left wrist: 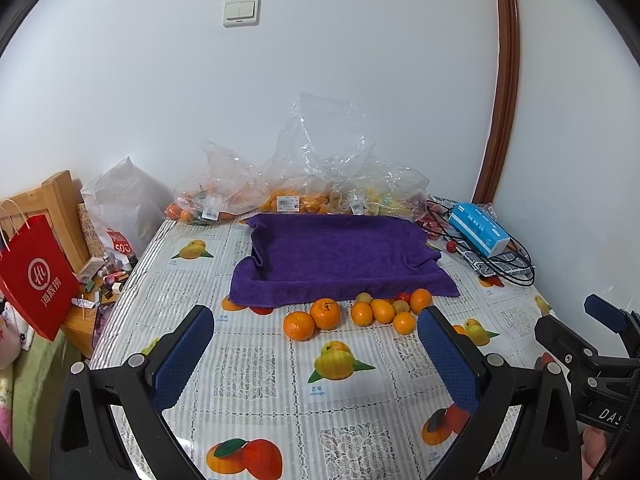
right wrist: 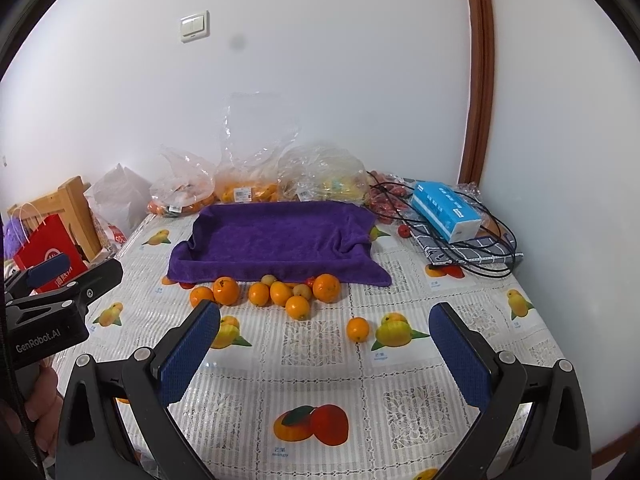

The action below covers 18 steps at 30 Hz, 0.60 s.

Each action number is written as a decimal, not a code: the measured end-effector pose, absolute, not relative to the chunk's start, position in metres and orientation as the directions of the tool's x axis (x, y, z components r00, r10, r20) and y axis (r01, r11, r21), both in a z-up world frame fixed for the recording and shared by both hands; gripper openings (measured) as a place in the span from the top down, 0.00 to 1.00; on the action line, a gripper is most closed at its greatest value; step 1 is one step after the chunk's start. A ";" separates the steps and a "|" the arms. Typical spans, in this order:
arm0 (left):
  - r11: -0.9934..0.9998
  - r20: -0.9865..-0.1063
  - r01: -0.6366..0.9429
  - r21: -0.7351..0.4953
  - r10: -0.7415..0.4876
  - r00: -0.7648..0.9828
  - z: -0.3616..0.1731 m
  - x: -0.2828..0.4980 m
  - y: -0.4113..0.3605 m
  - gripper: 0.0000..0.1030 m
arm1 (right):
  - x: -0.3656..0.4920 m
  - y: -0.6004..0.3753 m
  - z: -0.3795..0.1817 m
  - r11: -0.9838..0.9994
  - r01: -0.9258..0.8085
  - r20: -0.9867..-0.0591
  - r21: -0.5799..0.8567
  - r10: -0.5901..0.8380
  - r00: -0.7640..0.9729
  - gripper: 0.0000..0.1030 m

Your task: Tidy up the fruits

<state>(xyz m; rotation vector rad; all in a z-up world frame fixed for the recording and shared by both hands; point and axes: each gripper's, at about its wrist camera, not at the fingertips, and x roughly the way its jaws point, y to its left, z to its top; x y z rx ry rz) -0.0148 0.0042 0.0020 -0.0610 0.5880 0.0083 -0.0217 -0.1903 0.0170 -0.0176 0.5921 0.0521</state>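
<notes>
Left gripper: jaws spread wide, nothing between the blue pads. It hovers above the table, aimed at the fruit.

Right gripper: jaws likewise spread wide and holding nothing. It hovers above the table's near half. In the left wrist view, part of this gripper shows at the right edge.

Fruit: a cluster of oranges lies on the table just in front of the near edge of the purple towel. Several touch one another. Two smaller pale yellow fruits sit among them. A small red fruit lies partly hidden at the towel's edge. One orange lies apart from the cluster, nearer the right gripper, beside a printed mango on the tablecloth.

Towel: it lies over a shallow tray shape, with raised sides and a sunken middle. No fruit shows in it.

Behind the towel: clear plastic bags of fruit stand against the wall. To the right, a blue box rests on black cables. A red bag hangs off the table's left side.
</notes>
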 end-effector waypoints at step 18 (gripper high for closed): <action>0.998 -0.559 -0.023 -0.060 -0.014 0.829 0.003 -0.013 0.010 0.00 | -0.021 -0.185 0.016 0.998 -0.067 -0.556 -0.006 0.052 0.829 0.00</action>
